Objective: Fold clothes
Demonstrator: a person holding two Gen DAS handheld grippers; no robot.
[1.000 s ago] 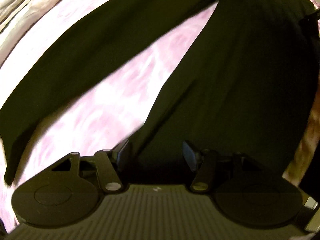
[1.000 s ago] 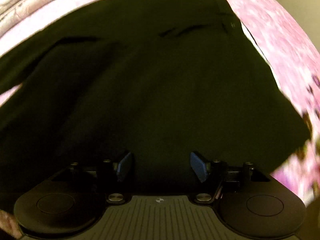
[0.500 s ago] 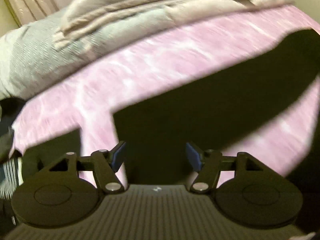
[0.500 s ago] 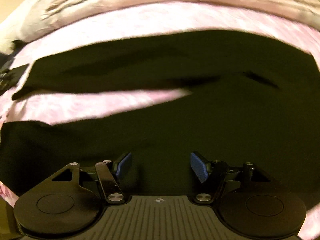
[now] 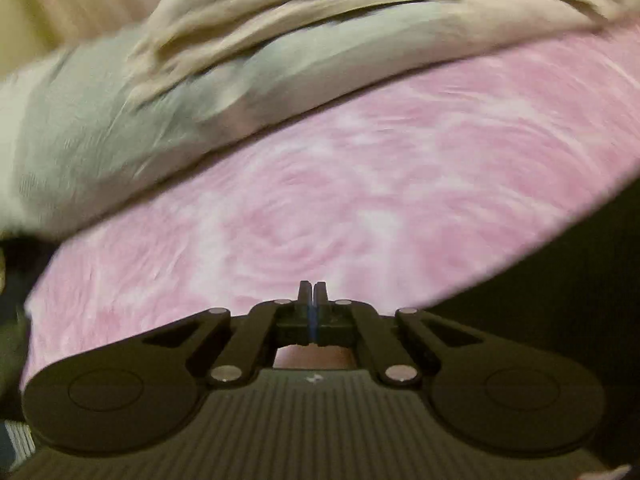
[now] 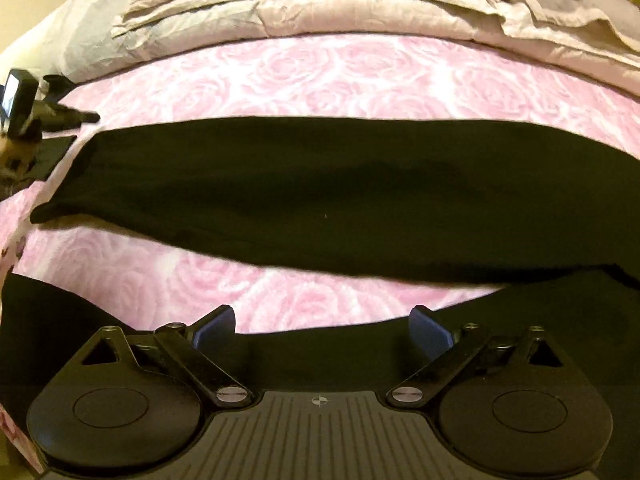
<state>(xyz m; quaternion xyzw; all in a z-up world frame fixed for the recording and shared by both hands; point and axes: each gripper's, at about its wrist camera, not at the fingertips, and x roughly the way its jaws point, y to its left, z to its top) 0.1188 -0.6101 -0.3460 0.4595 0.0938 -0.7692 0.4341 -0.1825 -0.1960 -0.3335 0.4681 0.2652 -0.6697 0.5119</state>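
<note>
A black garment [image 6: 320, 196] lies on the pink rose-patterned bed sheet [image 6: 320, 76]. One long part of it stretches flat across the middle of the right wrist view, and another part [image 6: 540, 312] runs under my right gripper. My right gripper [image 6: 322, 320] hovers over the near edge of that cloth. Its jaws are opening wide, with only sheet and the cloth's edge below them and nothing pressed between the pads. My left gripper [image 5: 313, 292] is over bare pink sheet [image 5: 340, 208], its fingers together with nothing seen between them. The black garment [image 5: 568, 292] shows at that view's right edge.
A rumpled beige and grey duvet [image 6: 320, 4] is heaped along the far side of the bed, and the same duvet [image 5: 240, 60] fills the top of the left wrist view. A dark device with a small bright screen [image 6: 16, 96] sits at the left edge by the garment's end.
My left gripper swung off the black garment to bare pink sheet and its jaws went from open to shut. My right gripper's jaws spread wider, and the garment's long part now lies straight across.
</note>
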